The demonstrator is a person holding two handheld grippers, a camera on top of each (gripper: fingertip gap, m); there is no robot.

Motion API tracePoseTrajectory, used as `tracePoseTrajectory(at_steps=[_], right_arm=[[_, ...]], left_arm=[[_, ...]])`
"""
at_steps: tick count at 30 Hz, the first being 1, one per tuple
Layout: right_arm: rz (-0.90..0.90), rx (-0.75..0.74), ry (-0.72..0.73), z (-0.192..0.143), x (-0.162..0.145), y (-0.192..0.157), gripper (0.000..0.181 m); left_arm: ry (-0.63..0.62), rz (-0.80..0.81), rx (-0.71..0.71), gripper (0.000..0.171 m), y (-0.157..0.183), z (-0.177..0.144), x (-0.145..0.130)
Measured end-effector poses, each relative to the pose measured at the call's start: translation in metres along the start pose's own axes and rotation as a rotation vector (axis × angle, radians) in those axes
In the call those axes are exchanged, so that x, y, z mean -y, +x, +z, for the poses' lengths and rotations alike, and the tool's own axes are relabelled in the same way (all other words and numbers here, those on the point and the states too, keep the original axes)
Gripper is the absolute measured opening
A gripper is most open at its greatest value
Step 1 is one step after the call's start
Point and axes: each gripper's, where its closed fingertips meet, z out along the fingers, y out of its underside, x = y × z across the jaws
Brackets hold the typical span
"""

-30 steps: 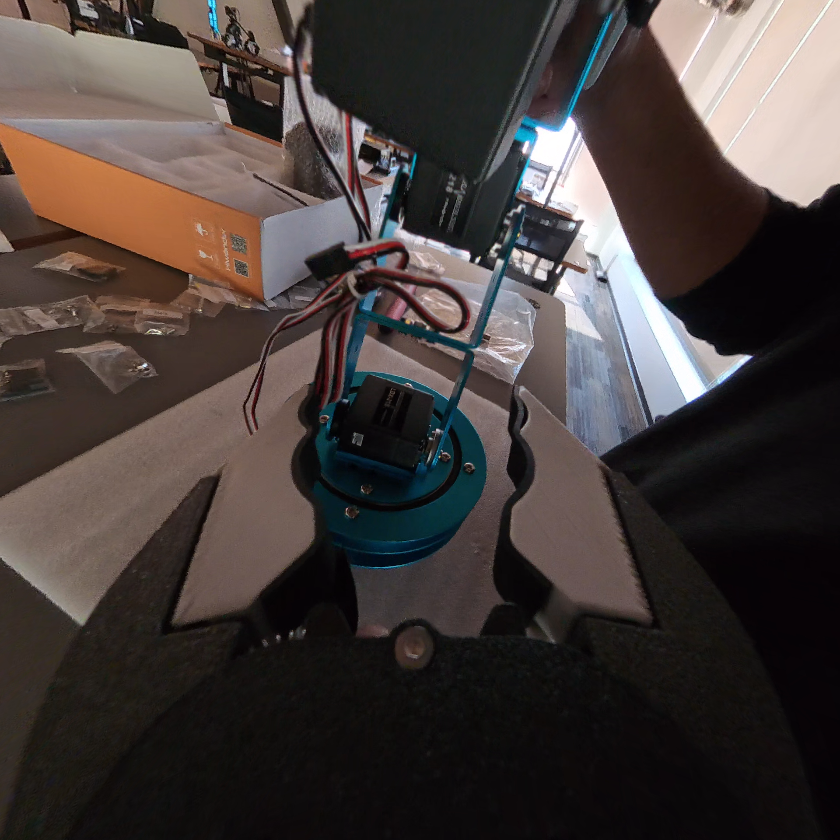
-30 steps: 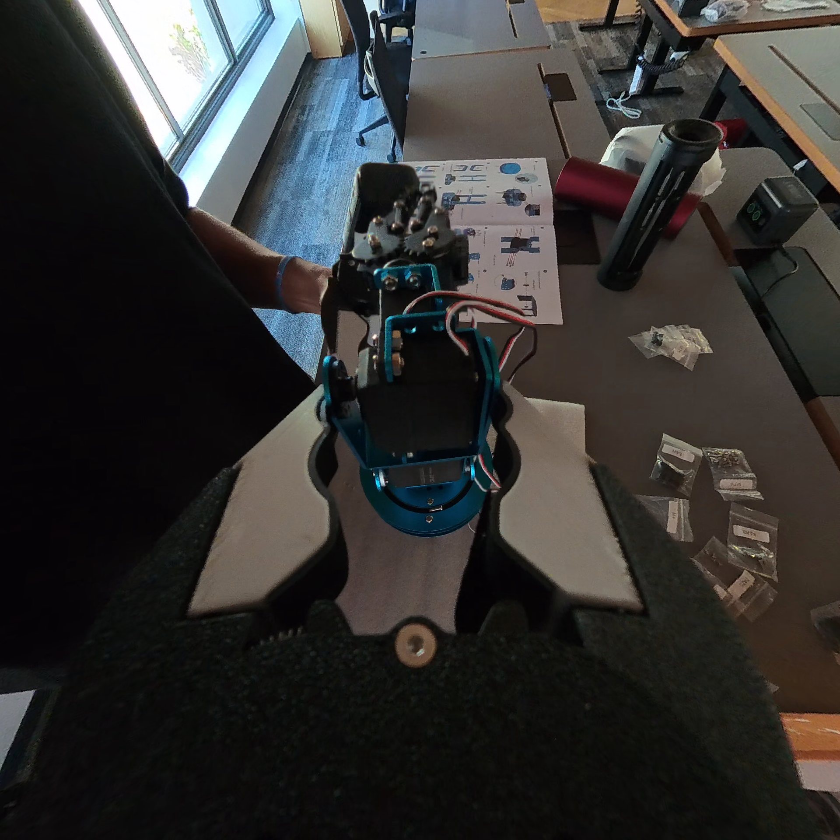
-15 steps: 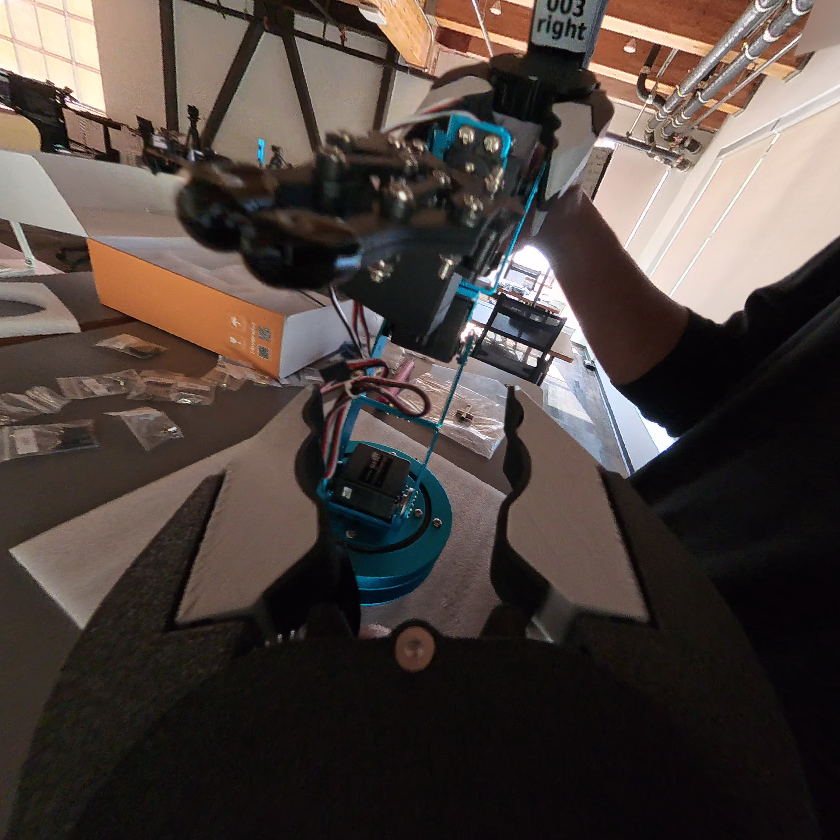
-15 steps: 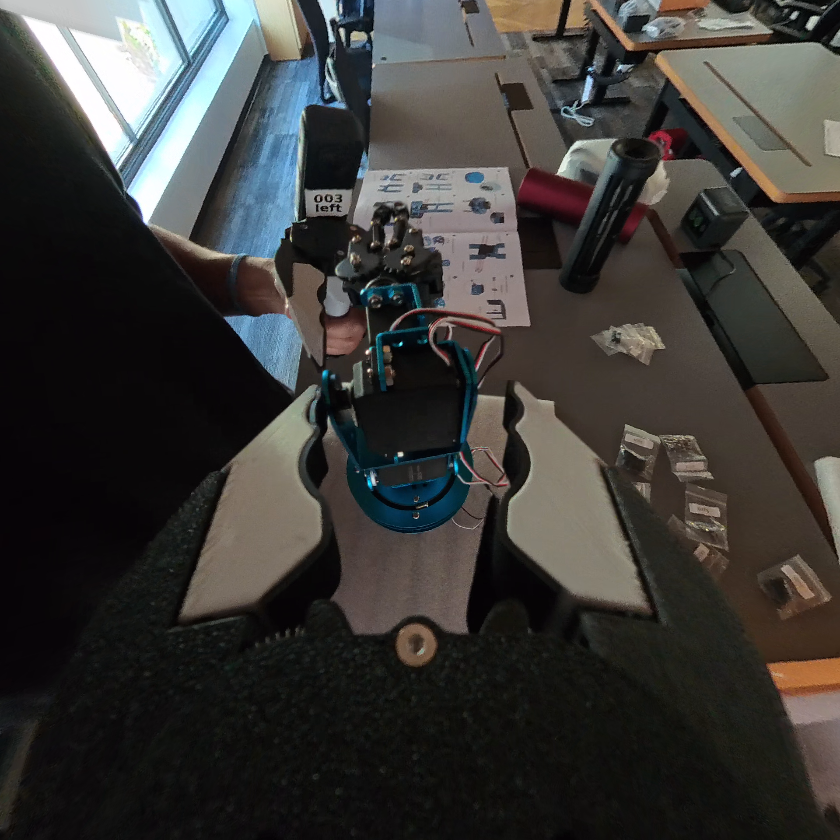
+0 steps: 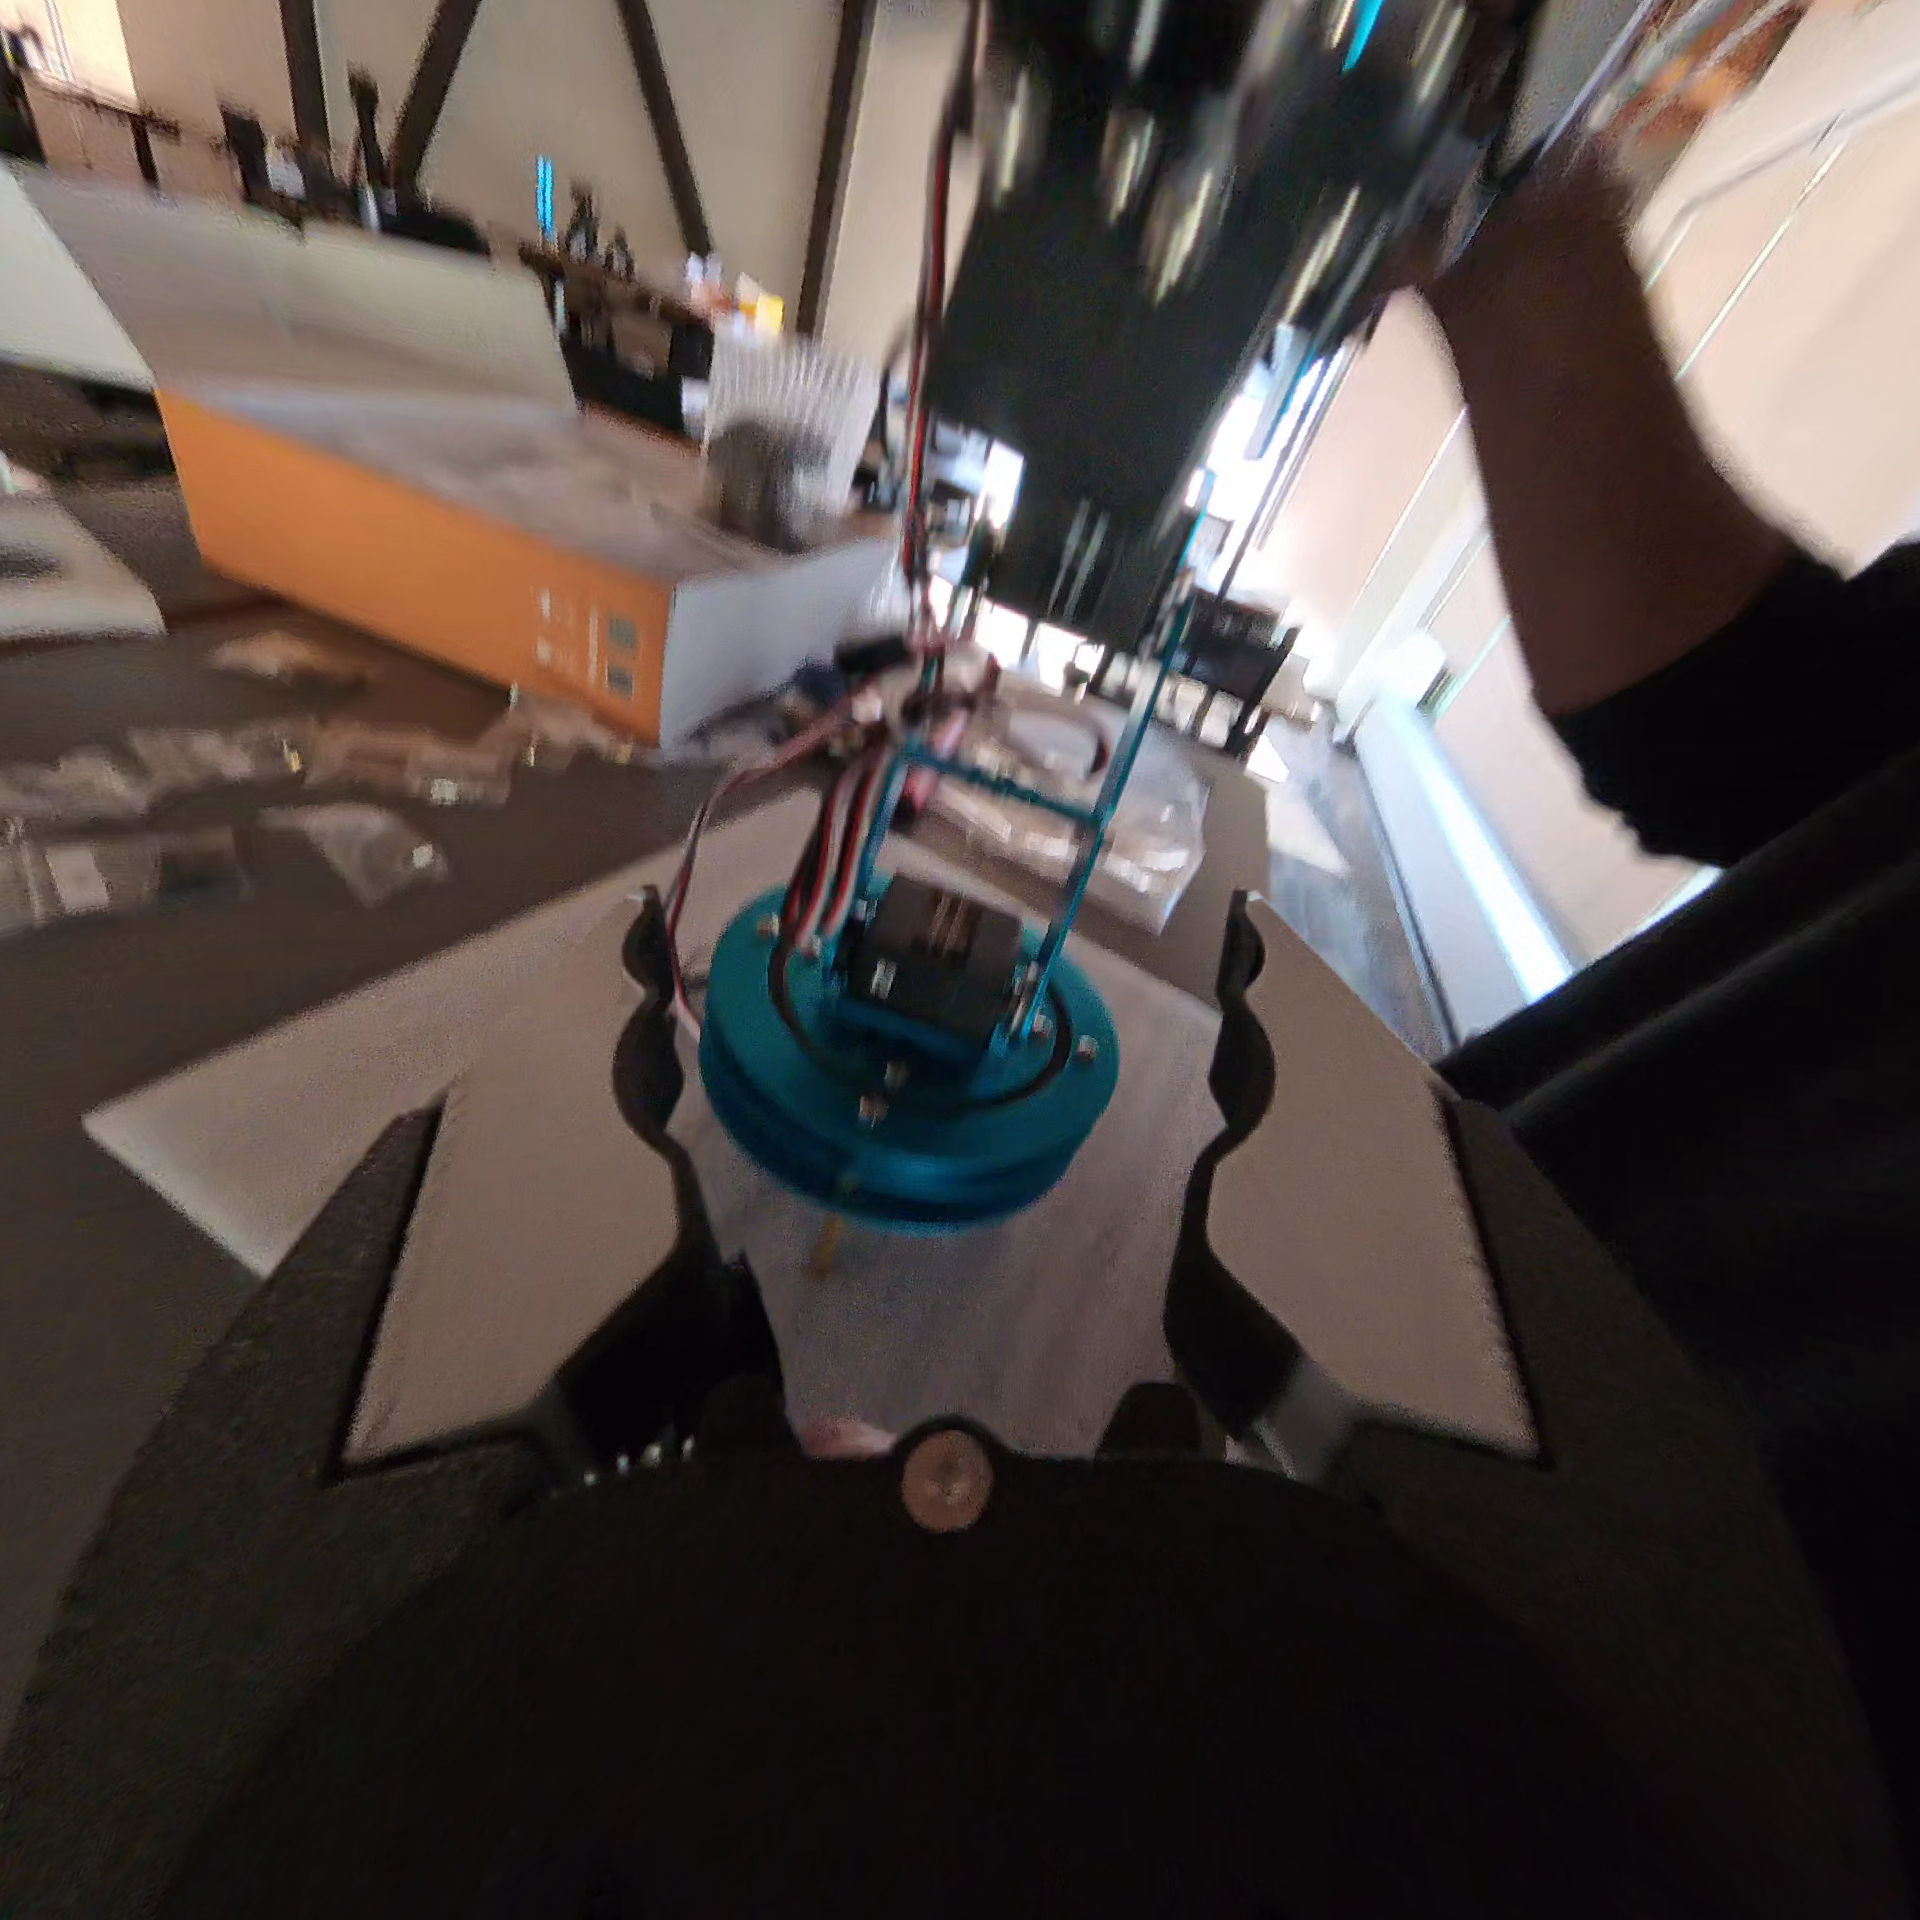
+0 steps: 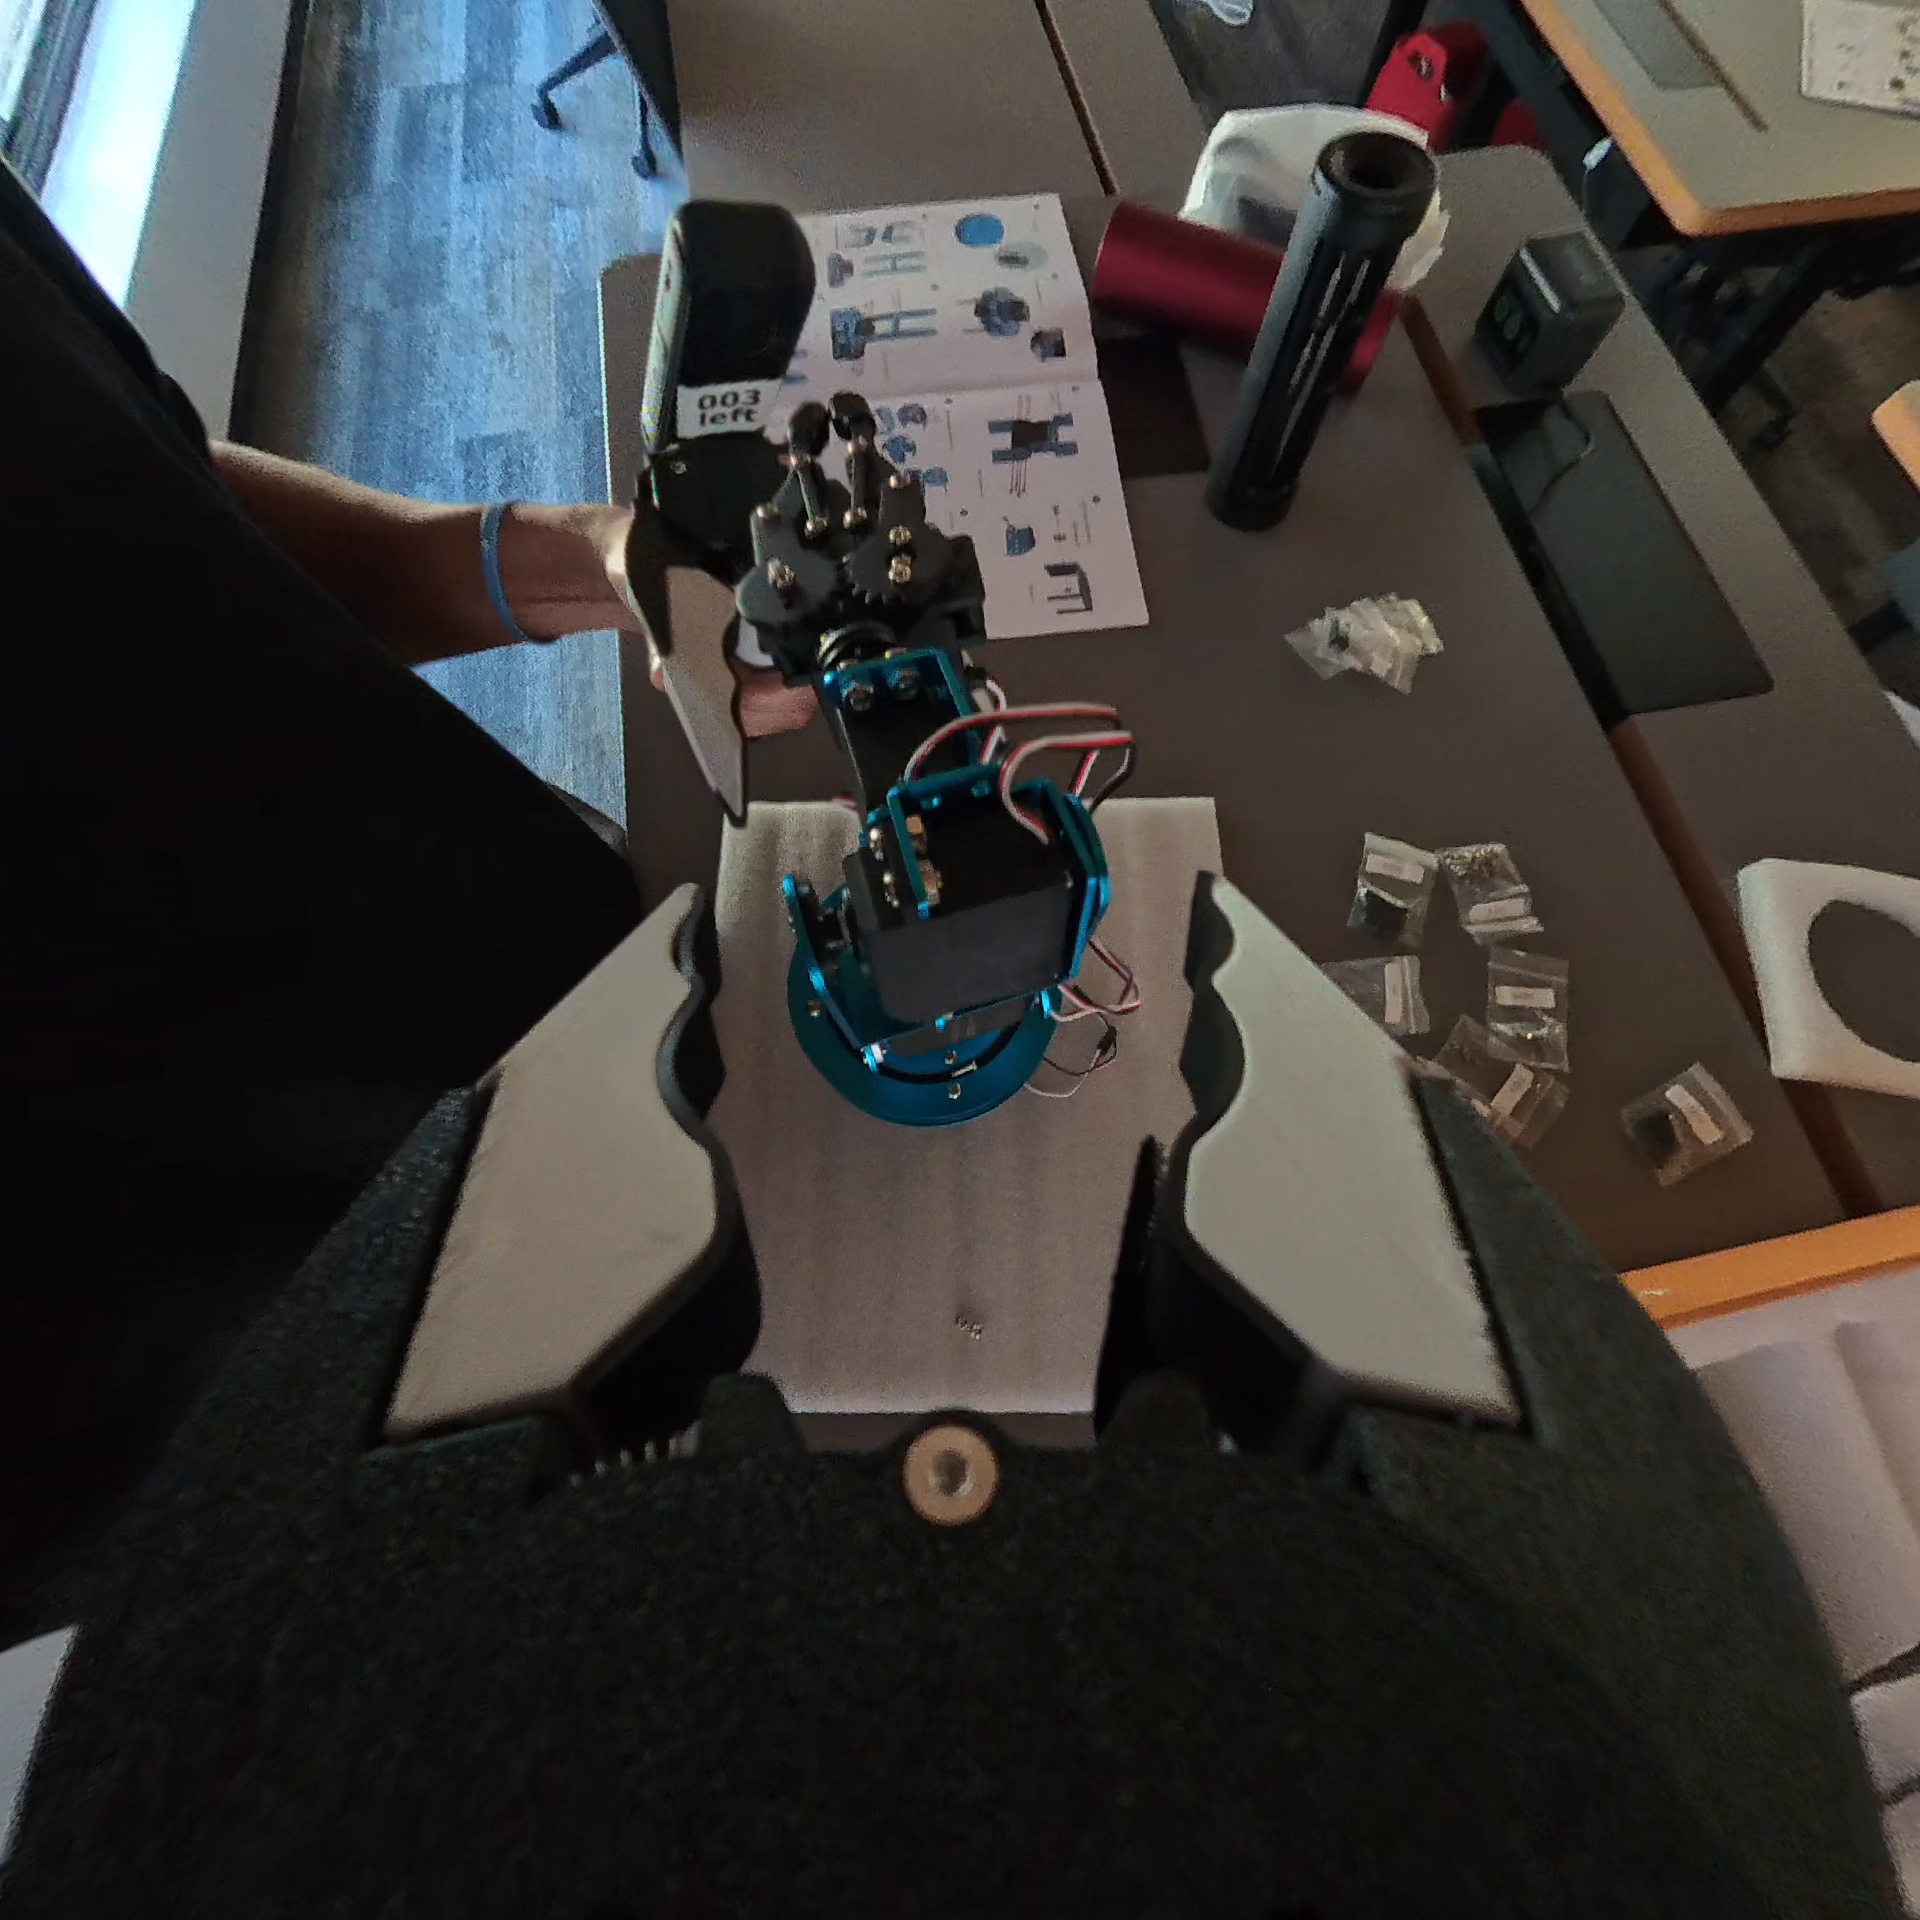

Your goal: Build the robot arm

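A small robot arm with a round blue base [image 6: 904, 1070], black servos, red and white wires and a black claw [image 6: 862, 561] stands on a white foam sheet [image 6: 935, 1247]. My right gripper [image 6: 948, 904] is open and empty, above and in front of the arm. The arm's servo block sits between its fingertips, not touched. My left gripper [image 5: 940, 935] is open and empty, with the blue base [image 5: 904, 1091] ahead between its fingers. In the right wrist view the left gripper [image 6: 707, 582] hangs beside the claw on the far side. The left wrist view is blurred.
An open instruction booklet [image 6: 966, 416], a black tube [image 6: 1320, 332] and a red cylinder [image 6: 1195, 270] lie beyond the arm. Several small parts bags [image 6: 1475, 966] and a white foam piece [image 6: 1829, 977] lie to the right. An orange box [image 5: 416, 551] stands far left. A person's forearm [image 6: 416, 561] reaches in.
Both grippers' jaws have opened a little wider. The right gripper has drawn back from the robot arm. The left gripper is moving, so its view is blurred, and the arm's claw leans away.
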Motion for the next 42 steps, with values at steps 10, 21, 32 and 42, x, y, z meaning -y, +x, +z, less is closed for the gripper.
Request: tracePoseTrajectory(at_steps=[10,21,32,42], right_arm=[[0.014,0.099,0.103,0.06,-0.042,-0.002,0.074],[0.092,0.108,0.362,0.084,-0.072,-0.008,0.084],[0.082,0.065,0.497,0.095,-0.067,-0.005,0.069],[0.094,0.067,0.383,0.104,-0.059,-0.003,0.069]], left_arm=[[-0.228,0.187,0.036,0.089,-0.01,0.053,-0.05],[-0.249,0.152,-0.007,0.102,-0.009,0.041,-0.065],[-0.309,0.314,-0.15,0.07,-0.006,0.055,-0.063],[-0.361,0.32,-0.158,0.067,-0.011,0.05,-0.069]])
